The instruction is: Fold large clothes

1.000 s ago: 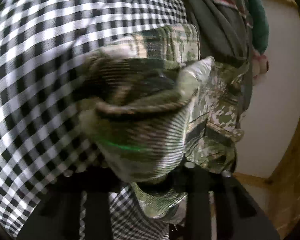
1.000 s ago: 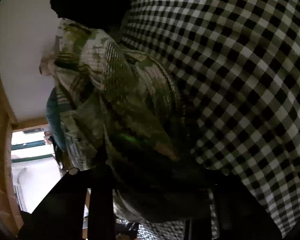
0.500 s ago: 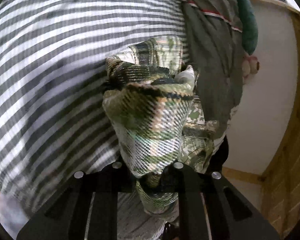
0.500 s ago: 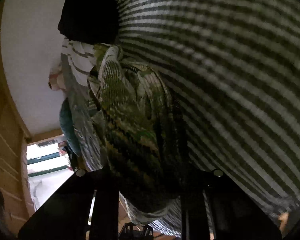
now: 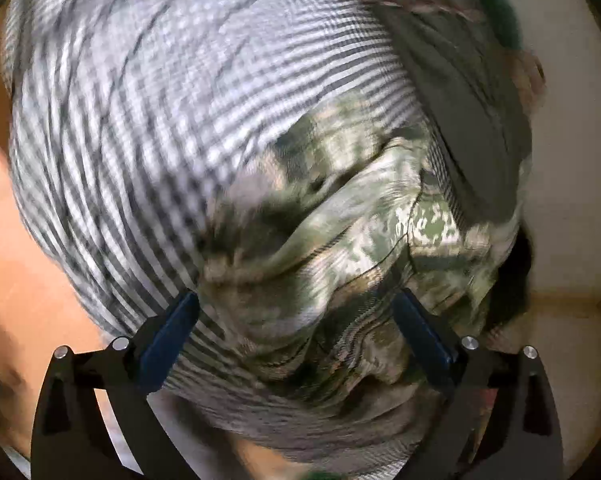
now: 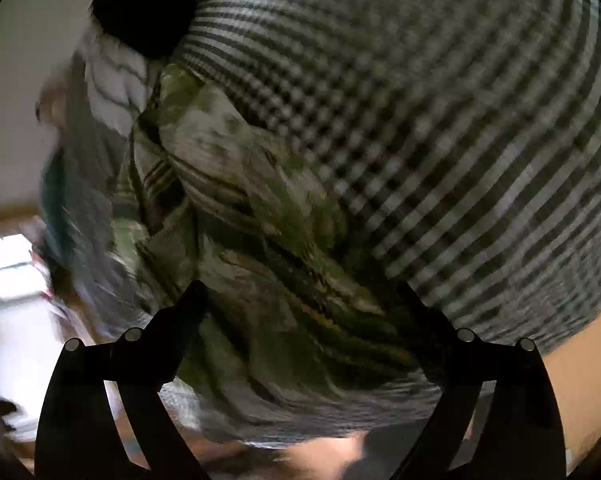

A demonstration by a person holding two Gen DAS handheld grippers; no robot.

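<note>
Camouflage garment lies bunched on the black-and-white checked cloth, its orientation unclear in the blur. My left hand-held gripper and right hand-held gripper have just opened wide, pads clear of the fabric between them.

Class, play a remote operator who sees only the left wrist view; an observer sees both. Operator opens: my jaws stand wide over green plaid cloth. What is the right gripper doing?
Observer: The right gripper is wide open too; its jaws have just been opening, with the green plaid garment lying between its fingers, unpinched.
Operator: What lies beyond the garment on that side?
Observer: A black cloth at the top, beside the black-and-white checked cloth.
Operator: Anything at the far edge?
Observer: Blurred white things at the left edge; I cannot tell what they are.
</note>
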